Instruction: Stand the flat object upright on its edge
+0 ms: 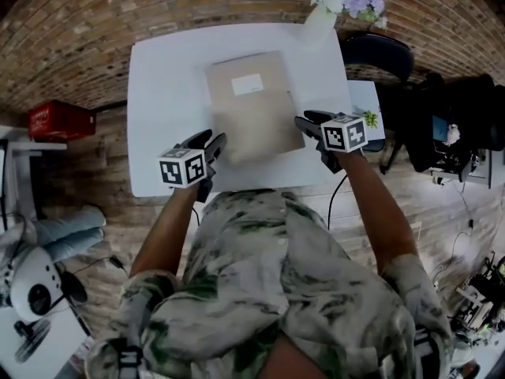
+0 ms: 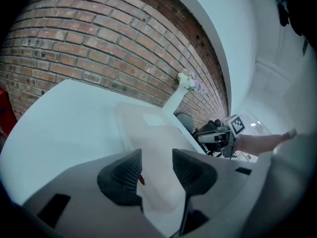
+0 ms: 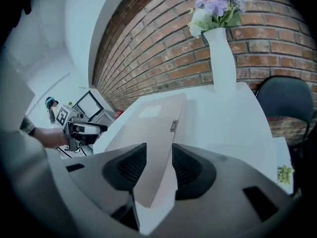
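- Head view: the folder (image 1: 254,105) lies flat on the white surface (image 1: 162,93), its long axis running up the frame, away from the person.
- The left hand-held gripper (image 1: 211,143) is at its lower-left corner and the right hand-held gripper (image 1: 309,120) at its right edge, both about equally near.
- Both are released, with the jaws apart. The folder's near end shows between each pair, unpinched.

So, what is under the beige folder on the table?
The white table shows around the beige folder, which rests on it. Anything directly beneath the folder is covered.
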